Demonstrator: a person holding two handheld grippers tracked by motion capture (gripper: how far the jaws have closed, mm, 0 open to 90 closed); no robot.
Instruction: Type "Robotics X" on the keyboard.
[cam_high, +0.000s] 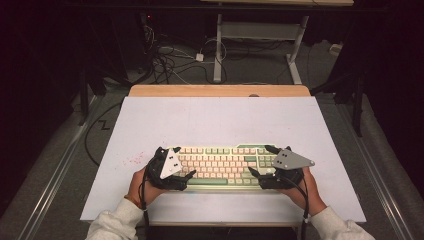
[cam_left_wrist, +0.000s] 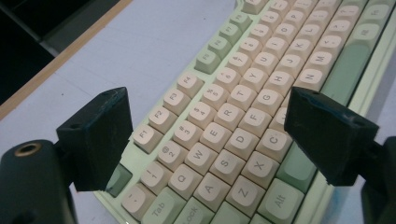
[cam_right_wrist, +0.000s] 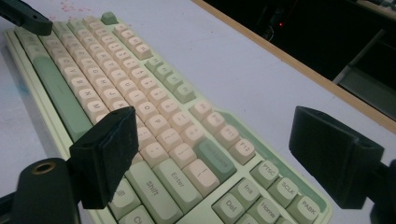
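Note:
A pale green keyboard (cam_high: 220, 165) with cream and green keys lies flat on the near half of the table. My left gripper (cam_high: 176, 162) is open over its left end. In the left gripper view one jaw stands beside the far left corner key and the other over the front edge near the Alt key, on either side of the keyboard (cam_left_wrist: 243, 107). My right gripper (cam_high: 262, 160) is open over the right end. In the right gripper view its jaws straddle the Enter and navigation keys of the keyboard (cam_right_wrist: 116, 79). Neither gripper holds anything. A hand holds each gripper.
The white table board (cam_high: 210, 120) has a wooden strip (cam_high: 220, 90) along its far edge and faint red specks (cam_high: 132, 160) left of the keyboard. Behind the table, cables (cam_high: 170, 60) lie on the floor beside a white desk frame (cam_high: 260, 35).

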